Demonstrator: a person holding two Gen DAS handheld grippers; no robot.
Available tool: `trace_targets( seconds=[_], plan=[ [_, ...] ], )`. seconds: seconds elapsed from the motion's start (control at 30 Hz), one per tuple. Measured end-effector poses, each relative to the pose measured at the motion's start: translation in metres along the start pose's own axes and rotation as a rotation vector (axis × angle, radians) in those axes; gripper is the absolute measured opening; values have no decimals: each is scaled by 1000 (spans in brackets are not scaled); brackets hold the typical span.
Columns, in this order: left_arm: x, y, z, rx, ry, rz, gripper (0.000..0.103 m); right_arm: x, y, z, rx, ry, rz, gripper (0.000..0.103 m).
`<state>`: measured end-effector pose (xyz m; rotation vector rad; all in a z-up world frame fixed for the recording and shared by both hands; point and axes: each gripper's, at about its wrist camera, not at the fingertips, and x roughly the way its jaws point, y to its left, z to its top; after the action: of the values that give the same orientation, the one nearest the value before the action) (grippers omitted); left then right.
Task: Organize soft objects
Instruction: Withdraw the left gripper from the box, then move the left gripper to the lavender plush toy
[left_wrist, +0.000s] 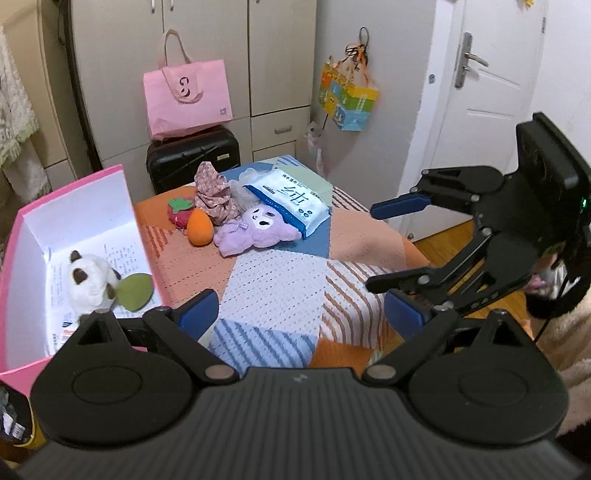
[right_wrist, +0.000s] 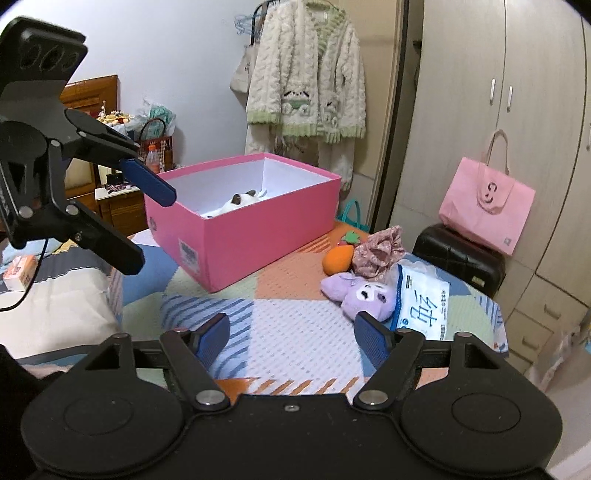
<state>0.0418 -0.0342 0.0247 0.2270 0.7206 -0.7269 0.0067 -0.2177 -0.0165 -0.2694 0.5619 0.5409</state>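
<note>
A pink box (left_wrist: 74, 192) stands open at the left of the bed, holding a white plush cat (left_wrist: 92, 277) and a green leaf-shaped piece (left_wrist: 136, 291). Beyond it lie a purple plush (left_wrist: 255, 230), an orange carrot plush (left_wrist: 199, 230), a strawberry plush (left_wrist: 179, 214), a floral cloth bundle (left_wrist: 214, 195) and a pack of wet wipes (left_wrist: 288, 199). My left gripper (left_wrist: 301, 314) hovers open and empty over the patchwork blanket (left_wrist: 273, 284). My right gripper (right_wrist: 293, 339) is also open and empty, short of the purple plush (right_wrist: 365, 295).
A black suitcase (left_wrist: 192, 155) with a pink tote bag (left_wrist: 188, 99) on it stands behind the bed, before the wardrobe (left_wrist: 280, 55). A white door (left_wrist: 487, 92) is at the right. A fleece coat (right_wrist: 306, 81) hangs behind the box. A tissue pack (right_wrist: 20, 273) lies at the left.
</note>
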Motion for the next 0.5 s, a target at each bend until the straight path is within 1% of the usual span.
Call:
trace_targets(
  seconds=[0.1,0.23,0.33,0.43,0.5],
  plan=[
    [17,1,4,-13,2,-3,97,19,-15,-8,19,-9,0,81],
    [39,3,12,-17,0,16,97,45,-33,-16,46,-15,8,81],
    [62,6,27,-15,16,8,97,65,-47,-20,69,-7,20,81],
    [84,8,42,14,2,53,97,83,-62,-20,133,16,62,81],
    [99,12,48,5,12,47,97,93,-68,-21,160,18,66,81]
  ],
)
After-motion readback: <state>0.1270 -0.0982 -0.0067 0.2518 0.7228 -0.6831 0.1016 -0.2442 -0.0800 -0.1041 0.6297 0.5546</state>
